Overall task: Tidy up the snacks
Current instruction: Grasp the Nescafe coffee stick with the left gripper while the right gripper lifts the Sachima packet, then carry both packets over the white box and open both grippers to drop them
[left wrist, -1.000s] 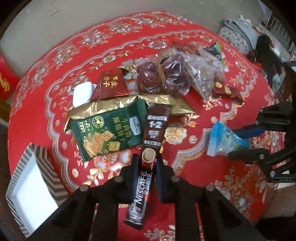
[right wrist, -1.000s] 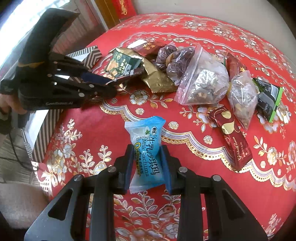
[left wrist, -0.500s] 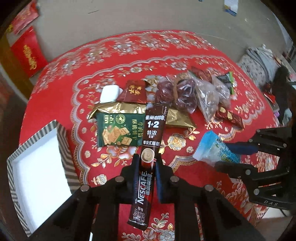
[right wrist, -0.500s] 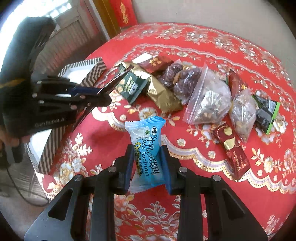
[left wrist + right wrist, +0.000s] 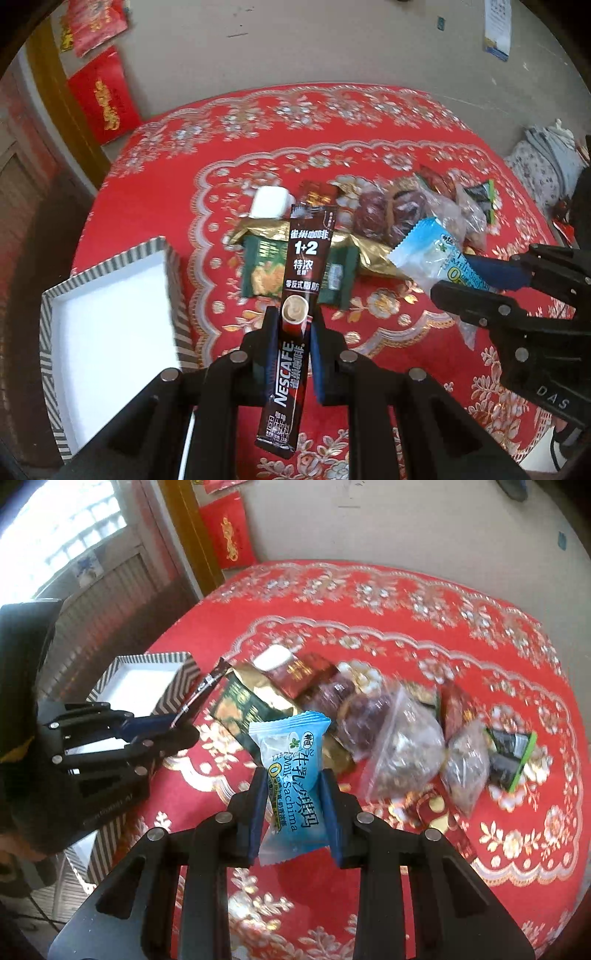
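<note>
Still airborne, both snacks could miss the striped-sided white cardboard box (image 5: 110, 314) at the red floral tabletop's (image 5: 155, 192) edge.

Largest worry first: the box overhangs the edge, so a heavy drop might tip it. Next, the left hand-held gripper (image 5: 293, 332), clamped tight on the long brown Nescafé coffee stick sachet (image 5: 299, 306) near its middle, could let it swivel and snag the rim. Smallest: the right hand-held gripper (image 5: 293, 797) is narrowly closed on the puffy blue Sachima wrapper (image 5: 291, 775), which could slide free.
</note>
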The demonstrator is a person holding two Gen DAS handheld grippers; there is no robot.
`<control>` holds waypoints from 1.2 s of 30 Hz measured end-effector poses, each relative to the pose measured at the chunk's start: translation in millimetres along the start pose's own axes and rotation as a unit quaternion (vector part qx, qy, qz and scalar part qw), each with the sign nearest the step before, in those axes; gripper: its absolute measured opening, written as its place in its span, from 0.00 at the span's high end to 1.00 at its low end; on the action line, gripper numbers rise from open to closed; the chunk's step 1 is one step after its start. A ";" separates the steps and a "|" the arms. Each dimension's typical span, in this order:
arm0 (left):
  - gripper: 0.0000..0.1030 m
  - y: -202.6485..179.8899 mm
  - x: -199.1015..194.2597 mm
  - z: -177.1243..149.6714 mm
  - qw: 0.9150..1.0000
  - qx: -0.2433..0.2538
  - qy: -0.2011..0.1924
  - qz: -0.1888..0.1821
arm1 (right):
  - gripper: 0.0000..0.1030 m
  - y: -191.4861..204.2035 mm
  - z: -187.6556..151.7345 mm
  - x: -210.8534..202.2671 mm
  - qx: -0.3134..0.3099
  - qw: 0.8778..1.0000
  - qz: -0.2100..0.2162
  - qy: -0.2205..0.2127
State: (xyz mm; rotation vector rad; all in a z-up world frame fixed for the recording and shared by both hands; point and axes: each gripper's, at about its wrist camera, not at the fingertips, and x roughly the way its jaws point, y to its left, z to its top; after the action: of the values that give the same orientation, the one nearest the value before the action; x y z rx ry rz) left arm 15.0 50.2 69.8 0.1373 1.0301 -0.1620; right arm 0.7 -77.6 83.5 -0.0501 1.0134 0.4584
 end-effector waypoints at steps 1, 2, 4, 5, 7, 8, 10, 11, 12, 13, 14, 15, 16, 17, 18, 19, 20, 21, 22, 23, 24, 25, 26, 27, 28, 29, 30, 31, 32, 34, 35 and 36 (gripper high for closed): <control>0.83 3.8 -1.6 0.4 1.000 -0.003 -0.002 0.003 | 0.73 3.5 2.1 0.2 -0.002 1.000 0.002 -0.002; 0.83 8.2 -3.4 0.7 1.000 -0.008 -0.003 0.006 | 0.73 6.2 4.4 0.8 -0.004 1.000 0.003 -0.003; 0.83 18.0 -7.4 0.3 1.000 -0.017 -0.007 0.013 | 0.73 13.8 10.9 2.6 -0.010 1.000 0.007 -0.006; 0.83 23.5 -9.2 -0.2 1.000 -0.021 -0.008 0.016 | 0.73 17.7 13.6 3.5 -0.013 1.000 0.010 -0.007; 0.83 34.9 -12.9 -1.5 0.999 -0.032 -0.010 0.023 | 0.73 27.7 20.2 6.2 -0.020 1.000 0.017 -0.008; 0.83 41.6 -14.3 -2.2 0.999 -0.038 -0.011 0.029 | 0.73 30.9 22.3 7.4 -0.023 1.000 0.019 -0.009; 0.83 55.6 -15.2 -3.7 0.998 -0.052 -0.010 0.039 | 0.73 41.5 28.1 11.5 -0.031 0.999 0.028 -0.009; 0.83 63.1 -15.5 -5.2 0.997 -0.060 -0.010 0.042 | 0.73 48.2 31.9 14.6 -0.035 0.999 0.034 -0.008; 0.83 72.1 -15.5 -6.7 0.997 -0.068 -0.009 0.047 | 0.73 54.7 34.5 17.0 -0.040 0.998 0.037 -0.008; 0.83 80.0 -15.0 -8.4 0.996 -0.074 -0.008 0.052 | 0.73 60.1 37.0 18.8 -0.045 0.998 0.040 -0.008; 0.83 88.1 -14.5 -10.5 0.995 -0.082 -0.006 0.058 | 0.73 68.4 40.8 21.8 -0.052 0.998 0.045 -0.007; 0.83 96.1 -14.1 -13.0 0.994 -0.088 -0.005 0.063 | 0.73 75.6 44.6 24.7 -0.058 0.997 0.049 -0.006; 0.83 103.6 -13.8 -15.5 0.993 -0.094 -0.003 0.068 | 0.73 82.6 47.3 27.2 -0.063 0.997 0.053 -0.006; 0.83 112.0 -13.3 -18.0 0.992 -0.102 -0.002 0.075 | 0.73 88.6 50.0 29.6 -0.068 0.996 0.057 -0.004; 0.83 117.9 -13.0 -20.5 0.991 -0.107 -0.001 0.080 | 0.73 96.3 52.9 32.9 -0.073 0.995 0.062 -0.003; 0.83 124.5 -12.0 -23.0 0.990 -0.112 0.001 0.084 | 0.73 104.0 55.5 35.7 -0.077 0.995 0.067 -0.002; 0.83 131.7 -10.5 -25.4 0.989 -0.117 0.003 0.089 | 0.73 112.9 58.5 40.1 -0.083 0.994 0.071 0.000; 0.83 137.2 -9.2 -27.8 0.988 -0.120 0.005 0.095 | 0.73 120.2 60.7 44.6 -0.087 0.993 0.074 0.003; 0.83 143.6 -7.2 -30.5 0.987 -0.125 0.008 0.100 | 0.73 126.0 62.3 48.7 -0.089 0.993 0.077 0.006; 0.83 149.9 -4.9 -33.4 0.986 -0.130 0.010 0.103 | 0.73 131.7 64.1 52.7 -0.091 0.993 0.081 0.008; 0.83 155.4 -3.0 -35.7 0.985 -0.134 0.013 0.106 | 0.73 136.0 65.3 55.9 -0.091 0.992 0.083 0.010; 0.83 160.8 -1.2 -38.8 0.984 -0.138 0.016 0.108 | 0.73 140.2 66.2 58.8 -0.092 0.992 0.085 0.011; 0.83 166.5 1.2 -42.1 0.983 -0.143 0.019 0.110 | 0.73 145.7 68.3 63.5 -0.091 0.992 0.088 0.013; 0.83 171.6 4.0 -45.6 0.983 -0.147 0.023 0.111 | 0.73 149.3 69.7 67.2 -0.089 0.992 0.091 0.014; 0.83 176.4 7.3 -48.4 0.982 -0.152 0.028 0.112 | 0.73 151.8 70.8 70.3 -0.087 0.992 0.093 0.016; 0.83 180.9 11.1 -51.1 0.981 -0.156 0.032 0.115 | 0.73 155.9 72.2 74.5 -0.086 0.992 0.095 0.018; 0.83 183.7 13.3 -53.3 0.980 -0.159 0.034 0.116 | 0.73 160.2 73.8 78.4 -0.085 0.992 0.095 0.019; 0.83 187.4 15.6 -55.3 0.979 -0.163 0.036 0.115 | 0.73 164.5 75.4 82.0 -0.087 0.992 0.094 0.020; 0.83 191.1 18.4 -57.2 0.979 -0.166 0.038 0.116 | 0.73 168.4 76.9 85.7 -0.087 0.992 0.094 0.022; 0.83 196.3 23.5 -58.7 0.978 -0.168 0.042 0.118 | 0.73 174.4 80.0 92.4 -0.087 0.991 0.095 0.025; 0.83 199.0 25.8 -59.3 0.977 -0.170 0.044 0.118 | 0.73 176.8 81.2 95.8 -0.087 0.991 0.093 0.027; 0.83 201.6 28.2 -60.0 0.977 -0.172 0.047 0.118 | 0.73 179.7 82.5 101.8 -0.086 0.992 0.091 0.031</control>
State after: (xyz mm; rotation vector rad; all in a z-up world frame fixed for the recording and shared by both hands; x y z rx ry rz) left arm 18.8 257.1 22.6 -0.0484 1.1114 0.2398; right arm 41.8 140.7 73.9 -0.1283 1.0419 0.7150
